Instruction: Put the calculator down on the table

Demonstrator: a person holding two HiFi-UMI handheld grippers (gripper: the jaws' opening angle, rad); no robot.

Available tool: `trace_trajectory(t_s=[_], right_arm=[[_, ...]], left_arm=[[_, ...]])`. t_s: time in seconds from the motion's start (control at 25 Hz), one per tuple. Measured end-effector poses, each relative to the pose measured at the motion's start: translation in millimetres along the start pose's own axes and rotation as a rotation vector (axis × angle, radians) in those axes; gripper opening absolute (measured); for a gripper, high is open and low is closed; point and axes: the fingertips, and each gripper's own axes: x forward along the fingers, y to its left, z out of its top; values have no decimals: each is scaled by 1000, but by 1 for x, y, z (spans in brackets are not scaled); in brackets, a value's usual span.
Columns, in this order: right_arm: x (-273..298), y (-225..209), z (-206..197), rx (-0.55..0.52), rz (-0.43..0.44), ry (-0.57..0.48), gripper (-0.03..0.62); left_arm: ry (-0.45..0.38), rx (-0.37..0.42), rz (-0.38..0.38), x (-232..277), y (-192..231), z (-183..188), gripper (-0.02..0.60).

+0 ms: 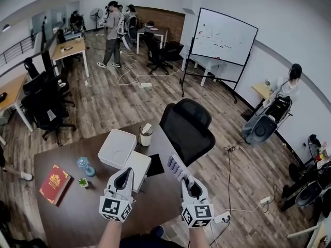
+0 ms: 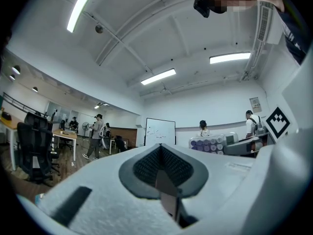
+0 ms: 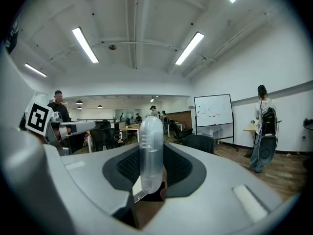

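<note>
In the head view the calculator (image 1: 177,166), white with rows of pale purple keys, sticks forward out of my right gripper (image 1: 189,184), held in the air over the near right corner of the dark brown table (image 1: 77,211). In the right gripper view the calculator (image 3: 150,148) stands edge-on between the jaws of the right gripper (image 3: 152,166), which is shut on it. My left gripper (image 1: 124,172) hovers over the table beside a white box; its jaws are together with nothing between them. From the left gripper (image 2: 160,156) view, the calculator (image 2: 209,144) shows to the right.
Two white boxes (image 1: 117,148) (image 1: 137,169) lie ahead of the left gripper, with a black flat item (image 1: 155,165) beside them and a cup (image 1: 146,135) at the far edge. A red book (image 1: 55,183), a small plant (image 1: 83,182) and a blue bottle (image 1: 85,166) sit left. A black office chair (image 1: 188,127) stands beyond.
</note>
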Motion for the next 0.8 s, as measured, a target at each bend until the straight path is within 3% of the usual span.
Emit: trace_trajectory(t_s=[0.2, 0.4, 0.48, 0.8], right_arm=[[7, 0, 2, -7, -17, -1, 117], [15, 2, 3, 84, -9, -18, 117], [17, 1, -1, 226, 7, -28, 117], [21, -19, -31, 1047, 49, -95, 117]], left_arm=[[-3, 5, -25, 5, 0, 0, -5], [-8, 5, -23, 9, 7, -1, -5], [-12, 6, -20, 9, 10, 1, -5], [-27, -10, -4, 8, 15, 5, -5]])
